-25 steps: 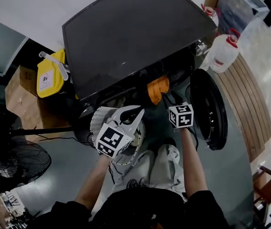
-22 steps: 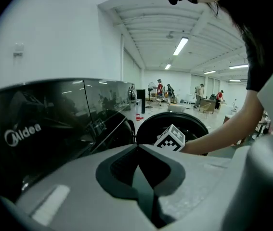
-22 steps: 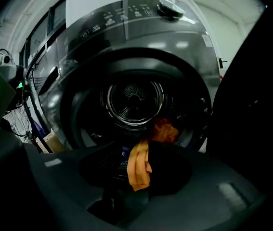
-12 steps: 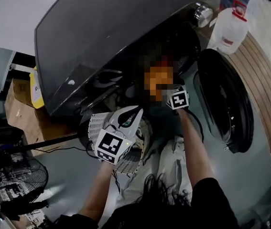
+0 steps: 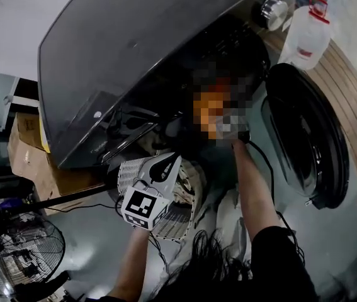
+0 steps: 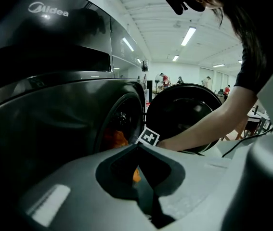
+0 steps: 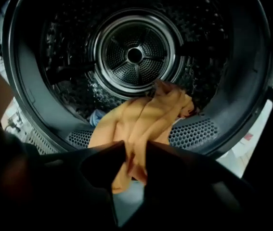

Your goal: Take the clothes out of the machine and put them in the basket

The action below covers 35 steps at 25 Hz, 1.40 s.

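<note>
Both grippers sit lower than before: left gripper (image 5: 175, 158), jaws together and empty, hovers over the basket (image 5: 177, 220). Right gripper (image 7: 135, 150) has just been closing and now pinches the orange garment (image 7: 148, 112) at the drum (image 7: 136, 57) mouth. Only a fold is pinched, so pulling may slip it free.

Materials and finishes.
Beyond the jaws, drum (image 7: 135, 54) of polished perforated metal; between them, soft matt orange cloth (image 7: 146, 114).
</note>
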Tool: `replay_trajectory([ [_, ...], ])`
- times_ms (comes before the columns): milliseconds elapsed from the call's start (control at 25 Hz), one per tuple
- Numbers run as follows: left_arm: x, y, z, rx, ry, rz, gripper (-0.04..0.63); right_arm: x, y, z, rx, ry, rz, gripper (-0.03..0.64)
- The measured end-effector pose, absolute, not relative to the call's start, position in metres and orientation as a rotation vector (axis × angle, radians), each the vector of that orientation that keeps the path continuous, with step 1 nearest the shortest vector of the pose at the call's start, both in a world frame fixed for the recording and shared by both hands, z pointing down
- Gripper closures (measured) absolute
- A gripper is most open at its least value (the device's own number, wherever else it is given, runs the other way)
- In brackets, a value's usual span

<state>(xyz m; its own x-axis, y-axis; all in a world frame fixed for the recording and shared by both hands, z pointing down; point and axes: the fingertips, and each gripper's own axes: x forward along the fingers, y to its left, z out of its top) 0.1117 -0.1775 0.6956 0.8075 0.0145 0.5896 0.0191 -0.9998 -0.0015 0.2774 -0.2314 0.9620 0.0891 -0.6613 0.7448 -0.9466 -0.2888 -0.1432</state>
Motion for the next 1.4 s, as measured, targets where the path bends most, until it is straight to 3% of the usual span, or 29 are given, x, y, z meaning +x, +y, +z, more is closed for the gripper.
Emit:
replay_trajectory([
  [40, 0.110, -0.177, 0.695, -2.978, -0.026, -0.975, 0.594, 0.279, -0.230, 0.959, 2.026, -1.581, 1.045, 0.504],
  [160, 0.103, -0.174, 0.691, -2.963, -0.025, -1.001, 0.594, 0.281, -0.222, 0.934, 2.173, -1.629, 1.051, 0.531],
  [400, 0.098, -0.156, 0.668, -2.982, -0.045, -1.088, 0.594, 0.265, -0.185, 0.853, 2.396, -1.769, 1.166, 0.534],
  [1240, 0.116, -0.119, 0.559, -2.925, -0.169, -1.110, 0.586, 0.234, -0.095, 0.627, 2.493, -1.944, 1.167, 0.537],
  [1400, 0.114, -0.112, 0.557, -2.885, -0.208, -1.140, 0.531, 0.230, -0.081, 0.593, 2.556, -1.968, 1.155, 0.537],
])
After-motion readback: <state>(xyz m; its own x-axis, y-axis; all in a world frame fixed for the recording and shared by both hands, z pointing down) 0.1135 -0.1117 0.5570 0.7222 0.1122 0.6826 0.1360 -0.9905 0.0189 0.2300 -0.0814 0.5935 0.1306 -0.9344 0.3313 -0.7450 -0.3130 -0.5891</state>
